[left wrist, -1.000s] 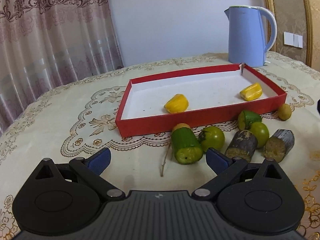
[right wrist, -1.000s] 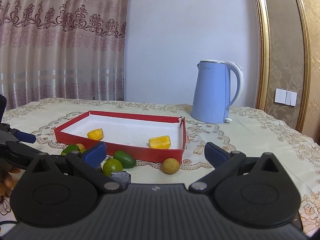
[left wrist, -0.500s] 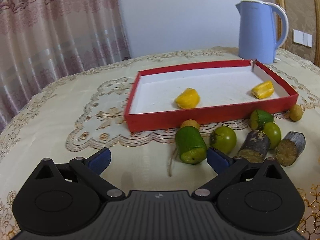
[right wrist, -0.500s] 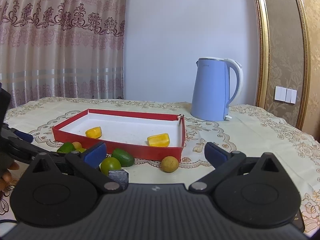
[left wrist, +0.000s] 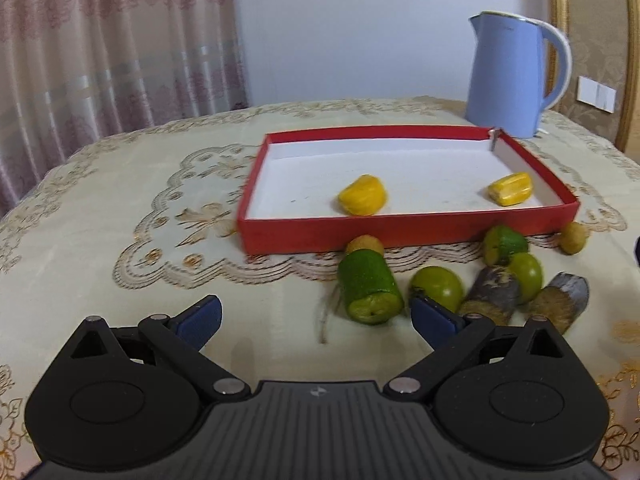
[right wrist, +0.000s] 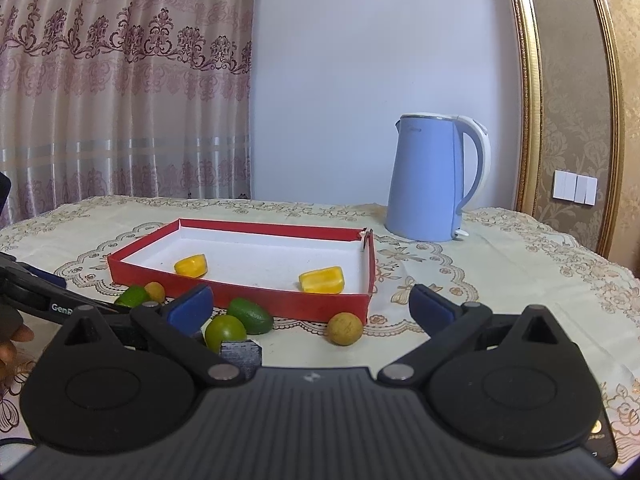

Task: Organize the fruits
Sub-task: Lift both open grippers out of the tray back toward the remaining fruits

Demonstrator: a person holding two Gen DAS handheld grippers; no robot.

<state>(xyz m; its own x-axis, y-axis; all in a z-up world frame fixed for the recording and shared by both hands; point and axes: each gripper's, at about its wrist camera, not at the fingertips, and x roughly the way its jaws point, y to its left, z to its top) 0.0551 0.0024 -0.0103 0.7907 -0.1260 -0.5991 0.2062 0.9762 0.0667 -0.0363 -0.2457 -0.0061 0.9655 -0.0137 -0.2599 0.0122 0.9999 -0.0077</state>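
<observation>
A red tray (left wrist: 400, 232) with a white floor holds two yellow fruit pieces (left wrist: 363, 201) (left wrist: 511, 189). In front of it lie a green cut cylinder (left wrist: 368, 287), a green round fruit (left wrist: 438, 288), two dark cane stubs (left wrist: 490, 296), more green fruits (left wrist: 505, 244) and small brown balls (left wrist: 573, 237). My left gripper (left wrist: 316, 314) is open and empty, just short of the green cylinder. My right gripper (right wrist: 310, 306) is open and empty, above the fruits by the tray's front (right wrist: 256, 296). The left gripper shows at the left edge of the right wrist view (right wrist: 32, 300).
A blue kettle (left wrist: 514, 76) stands behind the tray's far right corner, also in the right wrist view (right wrist: 436, 178). A thin twig (left wrist: 326, 320) lies by the cylinder. The table wears a cream embroidered cloth (left wrist: 120, 220). Curtains hang behind.
My left gripper has turned slightly left and moved in a bit, so the tray and fruits sit further right. My right gripper has eased back and up a little. Both jaws stay open.
</observation>
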